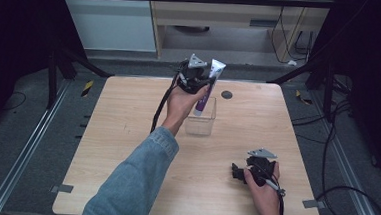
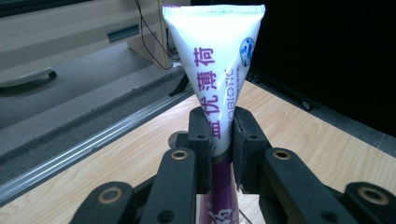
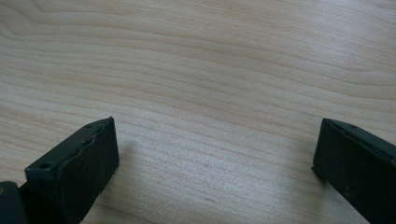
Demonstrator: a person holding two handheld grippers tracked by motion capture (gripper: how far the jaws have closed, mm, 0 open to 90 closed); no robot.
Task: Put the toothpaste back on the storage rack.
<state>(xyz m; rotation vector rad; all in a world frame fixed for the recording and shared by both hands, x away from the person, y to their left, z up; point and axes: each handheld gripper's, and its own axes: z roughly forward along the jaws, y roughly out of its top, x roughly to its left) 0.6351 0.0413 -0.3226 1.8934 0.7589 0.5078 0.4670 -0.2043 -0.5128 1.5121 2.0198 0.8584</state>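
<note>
A white and purple tube [image 1: 210, 83] stands almost upright, crimped end up, its lower end inside a clear plastic box [image 1: 200, 122] near the table's middle. My left gripper [image 1: 200, 80] is shut on the tube's middle, above the box. In the left gripper view the tube [image 2: 219, 70] rises between the two black jaws of that gripper [image 2: 222, 140], purple print on its white face. My right gripper [image 1: 237, 171] lies low at the table's front right, open, over bare wood. The right gripper view shows its jaws [image 3: 215, 158] wide apart with nothing between them.
A small dark round disc [image 1: 226, 94] lies on the wooden table [image 1: 127, 133] just behind and right of the box. Beyond the table's far edge stand pale cabinets [image 1: 224, 14] and trailing cables [image 1: 340, 162]. Metal rails run along both sides on the floor.
</note>
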